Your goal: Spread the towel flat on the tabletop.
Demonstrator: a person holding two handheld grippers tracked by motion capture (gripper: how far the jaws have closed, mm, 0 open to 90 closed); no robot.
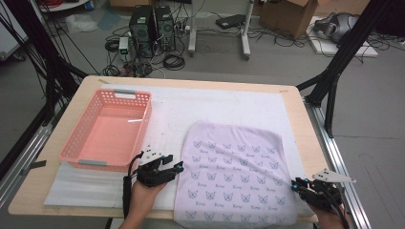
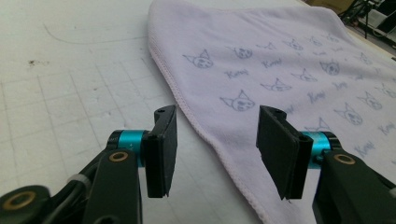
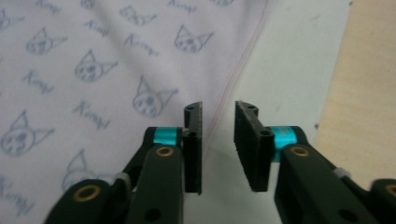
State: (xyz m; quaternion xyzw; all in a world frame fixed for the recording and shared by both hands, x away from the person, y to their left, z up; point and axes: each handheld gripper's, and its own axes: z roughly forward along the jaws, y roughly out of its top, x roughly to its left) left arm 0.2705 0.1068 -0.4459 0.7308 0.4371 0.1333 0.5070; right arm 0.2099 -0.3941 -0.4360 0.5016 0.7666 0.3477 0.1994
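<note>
While both sets of jaws are standing apart with nothing pinched, the left gripper (image 2: 212, 154) is holding a wide gap over the left hem of the cloth (image 1: 234, 167) — the edge is running between the pads, not pressed. The right gripper (image 3: 218, 147) is showing a narrower gap, straddling the cloth's right hem near the table (image 1: 301, 124) edge. The cloth is lying flat on the white mat (image 1: 191, 107), long axis running away from the person, so each hem is sitting right at its own gripper. A pink basket (image 1: 107, 129) is sitting empty just left of the left gripper — likely the destination.
</note>
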